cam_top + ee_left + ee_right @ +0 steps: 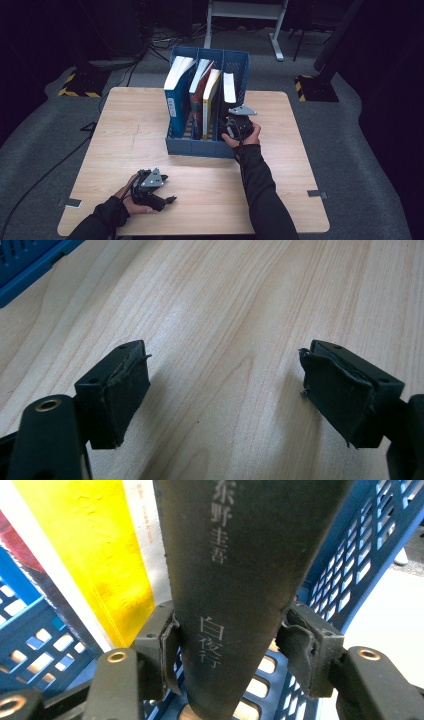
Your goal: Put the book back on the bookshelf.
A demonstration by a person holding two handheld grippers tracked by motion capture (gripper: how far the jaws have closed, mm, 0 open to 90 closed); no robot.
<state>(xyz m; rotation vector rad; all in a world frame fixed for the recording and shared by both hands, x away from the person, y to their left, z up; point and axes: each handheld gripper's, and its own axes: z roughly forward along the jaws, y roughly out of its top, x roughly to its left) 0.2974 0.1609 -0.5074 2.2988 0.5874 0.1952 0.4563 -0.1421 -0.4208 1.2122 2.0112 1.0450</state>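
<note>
The black book [235, 580] was stood upright in the rightmost slot of the blue file rack [200, 147], its spine pinched between the right gripper [227, 647]'s fingers. The left gripper [225, 390] was held low over the table [225, 300], fingers spread and empty.

The black book [240, 580] in the middle of the right gripper view is showing pale characters on its spine: 東野圭吾 is standing in the upper part of the frame, with the top character cut by the edge, and 白夜行 is standing lower, near the centre. In the high view, the blue book [175, 102] is carrying a small white label, which is too small to read.
</note>
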